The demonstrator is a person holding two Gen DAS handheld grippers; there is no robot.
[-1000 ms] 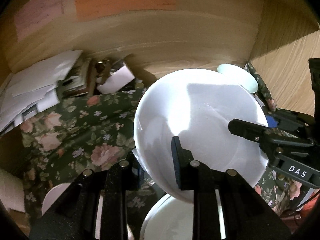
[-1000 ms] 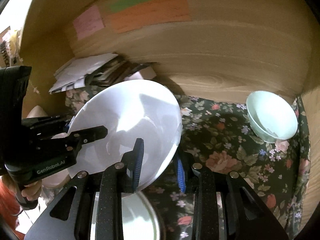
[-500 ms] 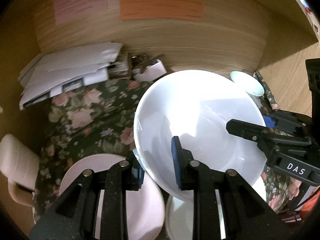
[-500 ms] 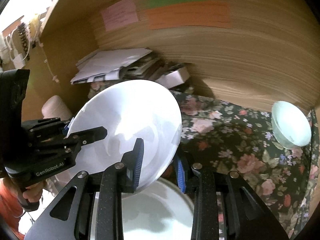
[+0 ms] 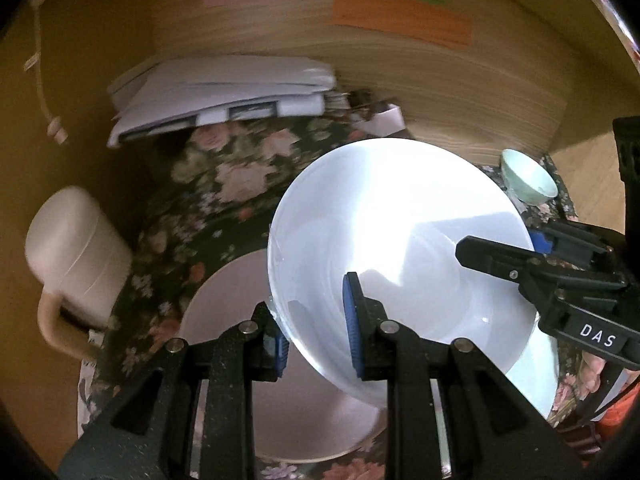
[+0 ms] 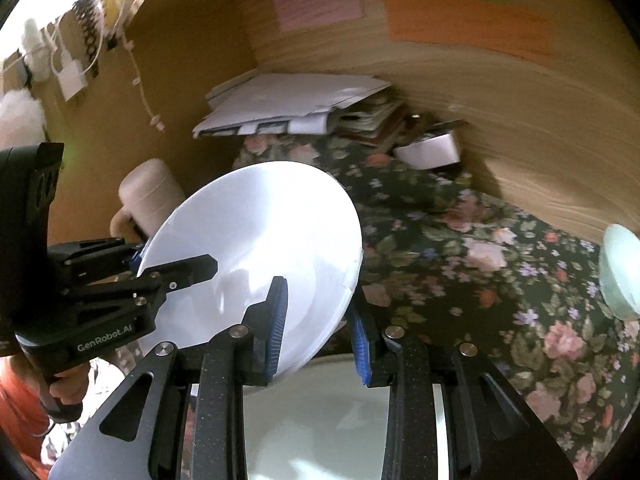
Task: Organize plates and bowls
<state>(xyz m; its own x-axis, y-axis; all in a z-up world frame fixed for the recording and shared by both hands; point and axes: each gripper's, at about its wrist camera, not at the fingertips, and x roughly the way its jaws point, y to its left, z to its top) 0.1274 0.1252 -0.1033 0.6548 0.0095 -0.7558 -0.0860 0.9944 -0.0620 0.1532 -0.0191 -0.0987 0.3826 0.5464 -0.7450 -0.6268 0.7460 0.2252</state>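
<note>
A large white bowl [image 5: 400,240] [image 6: 256,248] hangs tilted above the floral cloth, carried between both grippers. My left gripper [image 5: 316,332] is shut on its left rim, one blue pad inside and one outside. My right gripper [image 6: 320,332] is shut on the opposite rim. Each wrist view also shows the other tool: the right gripper [image 5: 500,246] at the bowl's right edge, the left gripper [image 6: 172,260] at its left edge. A pink plate [image 5: 240,320] lies under the bowl's left side. A pale plate [image 6: 320,420] lies beneath its right side.
A small mint bowl [image 5: 528,182] [image 6: 620,272] stands at the far right by the wooden wall. A cream mug [image 5: 72,252] [image 6: 152,192] sits at the left. A stack of papers [image 5: 224,88] and a small white box [image 6: 428,152] lie along the back.
Both grippers carried the white bowl leftward over the cloth. The pink plate and the cream mug have come into view, and the mint bowl has slid toward the right edge.
</note>
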